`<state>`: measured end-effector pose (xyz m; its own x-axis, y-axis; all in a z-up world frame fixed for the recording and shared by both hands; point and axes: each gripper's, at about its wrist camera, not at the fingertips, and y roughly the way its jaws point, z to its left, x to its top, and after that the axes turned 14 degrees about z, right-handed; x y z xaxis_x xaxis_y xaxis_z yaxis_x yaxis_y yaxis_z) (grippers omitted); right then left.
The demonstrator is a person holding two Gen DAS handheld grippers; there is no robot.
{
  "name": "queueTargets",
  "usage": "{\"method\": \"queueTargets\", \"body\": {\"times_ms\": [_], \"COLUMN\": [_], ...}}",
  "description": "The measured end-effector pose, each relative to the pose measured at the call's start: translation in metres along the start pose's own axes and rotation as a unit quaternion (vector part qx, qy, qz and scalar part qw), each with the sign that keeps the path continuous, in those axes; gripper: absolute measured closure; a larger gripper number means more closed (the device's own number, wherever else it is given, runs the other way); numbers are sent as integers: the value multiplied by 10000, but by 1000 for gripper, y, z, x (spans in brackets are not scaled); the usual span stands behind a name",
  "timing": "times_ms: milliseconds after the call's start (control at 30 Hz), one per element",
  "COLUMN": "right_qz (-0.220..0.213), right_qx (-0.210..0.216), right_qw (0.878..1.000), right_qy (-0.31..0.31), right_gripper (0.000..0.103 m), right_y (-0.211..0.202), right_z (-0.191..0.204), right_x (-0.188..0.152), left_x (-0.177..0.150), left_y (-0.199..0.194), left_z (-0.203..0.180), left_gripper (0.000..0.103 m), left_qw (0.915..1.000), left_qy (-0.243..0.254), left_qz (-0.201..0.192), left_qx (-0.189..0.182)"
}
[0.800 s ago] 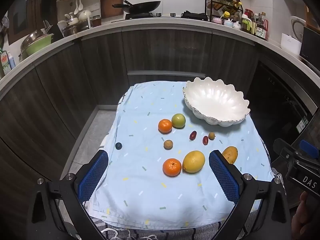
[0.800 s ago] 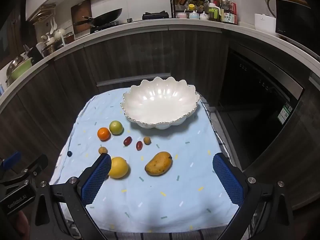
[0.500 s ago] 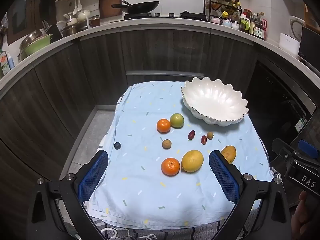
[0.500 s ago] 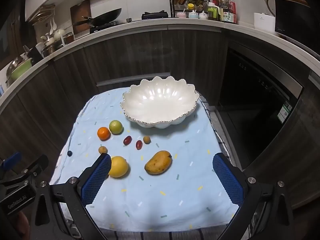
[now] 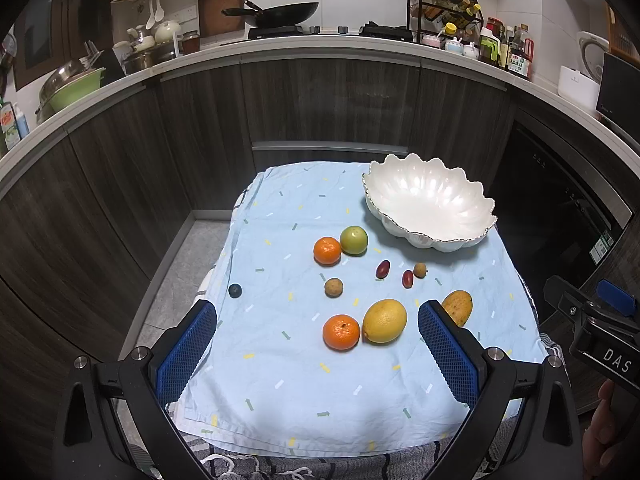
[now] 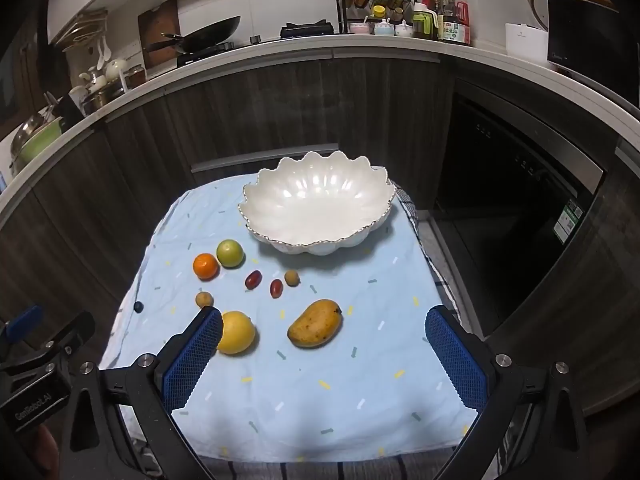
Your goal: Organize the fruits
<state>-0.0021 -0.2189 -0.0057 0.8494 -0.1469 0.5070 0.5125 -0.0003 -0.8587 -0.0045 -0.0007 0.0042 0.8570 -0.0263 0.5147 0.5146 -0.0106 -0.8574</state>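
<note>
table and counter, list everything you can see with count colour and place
cloth: 1, light blue with small dashes, covers the table
bowl: 1, white, scalloped, far right of cloth, nothing in it
oranges: 2, orange, one near beside the lemon, one farther beside the green fruit
green fruit: 1, green, mid cloth
lemon: 1, yellow, near centre
mango: 1, yellow-orange, near right
red fruits: 2, dark red, small, in front of bowl
brown fruits: 2, tan, small, mid cloth
blueberry: 1, dark blue, left edge
wok: 1, black, on stove
bottles: several, counter right
left tongs: blue pads, open
right tongs: blue pads, open
</note>
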Motion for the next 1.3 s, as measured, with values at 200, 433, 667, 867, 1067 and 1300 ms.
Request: {"method": "queueTargets", "body": {"times_ms": [200,433,667,867,1067,1300], "right_qz": [7,20,41,42,50,61], "right_qx": [0,-1,-14,-14,-14,-22], "right_qw": [10000,10000,10000,10000,10000,10000], "right_qy": [1,12,37,34,28,33], "right_gripper": [0,0,0,0,0,0], "right_y": [0,0,2,2,2,4], "right_z": [0,0,-3,-3,-3,-3], "right_x": [0,1,-1,-1,-1,-2], "left_x": [-2,-2,-2,-2,-2,-4], "left_y": [0,1,2,1,5,8], "left_z": [1,1,1,1,4,5], "left_gripper": [0,0,0,0,0,0], "left_qw": [10000,10000,10000,10000,10000,10000], "left_qy": [-7,-1,1,2,-15,-21], "left_qz": [-1,-3,-4,-1,9,18], "left_qx": [4,6,10,9,4,13]}}
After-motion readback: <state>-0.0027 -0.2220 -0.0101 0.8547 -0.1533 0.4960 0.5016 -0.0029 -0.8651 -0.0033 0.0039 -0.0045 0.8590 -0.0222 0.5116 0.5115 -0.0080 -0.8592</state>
